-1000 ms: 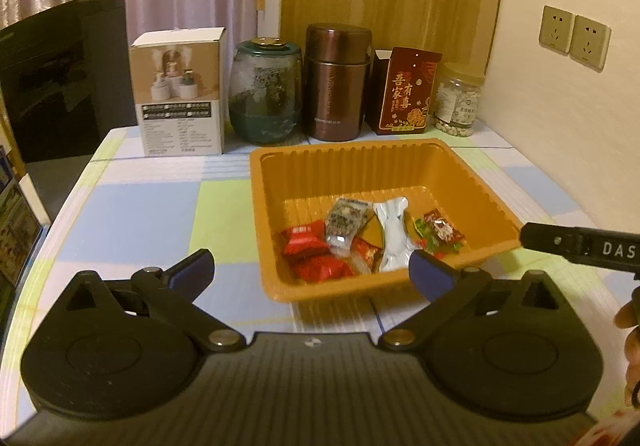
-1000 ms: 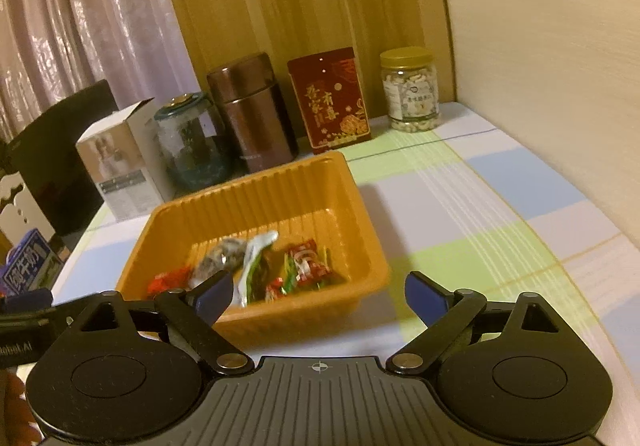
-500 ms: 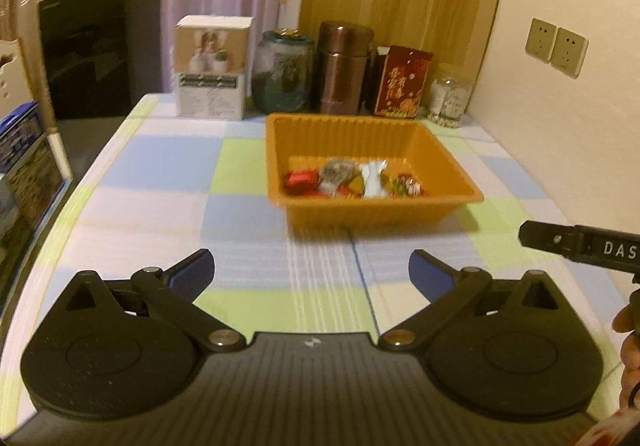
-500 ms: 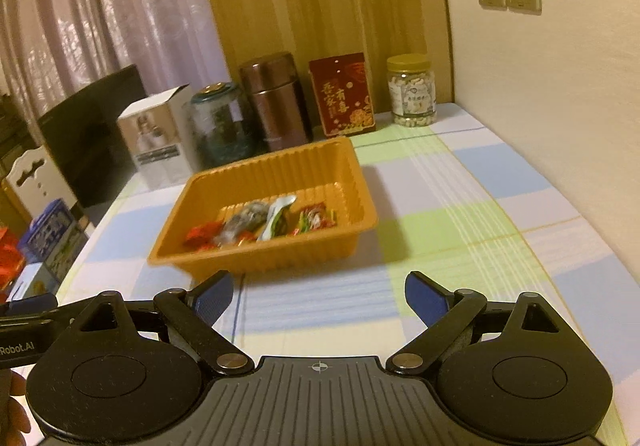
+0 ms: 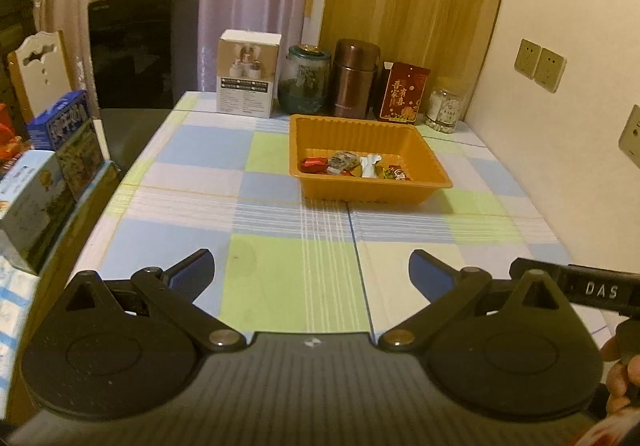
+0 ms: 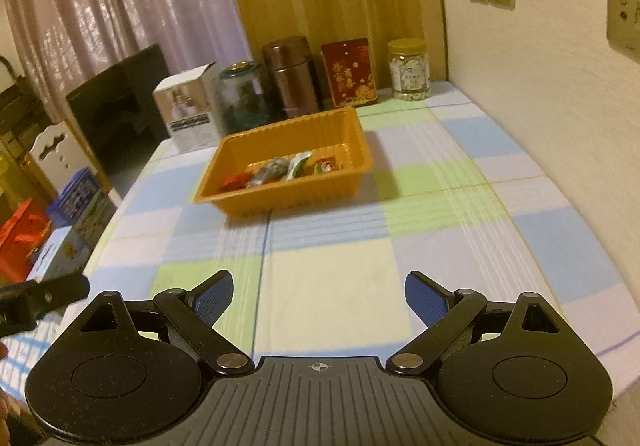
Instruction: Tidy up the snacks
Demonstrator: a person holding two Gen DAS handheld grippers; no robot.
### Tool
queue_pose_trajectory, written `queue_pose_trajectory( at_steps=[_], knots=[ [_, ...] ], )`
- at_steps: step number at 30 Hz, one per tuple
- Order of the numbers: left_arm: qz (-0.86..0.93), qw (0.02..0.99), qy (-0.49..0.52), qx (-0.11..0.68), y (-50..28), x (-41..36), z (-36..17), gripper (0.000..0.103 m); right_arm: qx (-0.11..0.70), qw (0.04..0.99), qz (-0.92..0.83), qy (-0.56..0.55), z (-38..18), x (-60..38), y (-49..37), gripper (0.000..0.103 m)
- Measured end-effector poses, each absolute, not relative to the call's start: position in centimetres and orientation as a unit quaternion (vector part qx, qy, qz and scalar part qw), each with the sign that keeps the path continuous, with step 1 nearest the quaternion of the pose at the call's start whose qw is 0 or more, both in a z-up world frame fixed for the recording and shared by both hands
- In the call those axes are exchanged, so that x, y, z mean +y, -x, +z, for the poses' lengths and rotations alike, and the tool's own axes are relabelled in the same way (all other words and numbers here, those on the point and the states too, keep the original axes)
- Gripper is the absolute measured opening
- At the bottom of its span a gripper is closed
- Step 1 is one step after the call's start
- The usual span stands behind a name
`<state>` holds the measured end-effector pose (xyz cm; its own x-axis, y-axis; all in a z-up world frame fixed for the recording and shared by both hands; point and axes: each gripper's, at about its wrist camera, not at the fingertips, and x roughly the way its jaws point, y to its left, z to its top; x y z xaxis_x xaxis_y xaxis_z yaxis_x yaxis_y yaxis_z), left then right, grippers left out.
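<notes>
Both tools have pulled back and up from the tray (image 5: 370, 188) since the earlier frames, so it now sits small and well apart from them, past a bare stretch of checked table (image 5: 280, 278). The snacks (image 5: 354, 165) lie together in a loose row on the tray floor, which suggests the gathering is done and the retreat is a withdrawal. The tray stands just in front of the jars and boxes along the wall. The left tool (image 5: 311, 273) has its blue pads spread wide with nothing between them; the right tool (image 6: 319, 296) is likewise wide apart, empty, touching nothing.
</notes>
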<state>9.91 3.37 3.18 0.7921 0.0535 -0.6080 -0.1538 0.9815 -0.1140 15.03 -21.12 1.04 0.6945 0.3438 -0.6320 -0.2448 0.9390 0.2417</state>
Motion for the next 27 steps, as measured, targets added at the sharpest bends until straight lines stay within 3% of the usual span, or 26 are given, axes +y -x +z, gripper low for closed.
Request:
queue_pose_trajectory(
  at_steps=[27],
  knots=[
    [0.071, 0.949, 0.068, 0.300, -0.4, 0.5, 7.6, 0.103, 0.340, 0.928, 0.153, -0.010, 6.5, -21.9, -3.4, 0.092]
  ],
)
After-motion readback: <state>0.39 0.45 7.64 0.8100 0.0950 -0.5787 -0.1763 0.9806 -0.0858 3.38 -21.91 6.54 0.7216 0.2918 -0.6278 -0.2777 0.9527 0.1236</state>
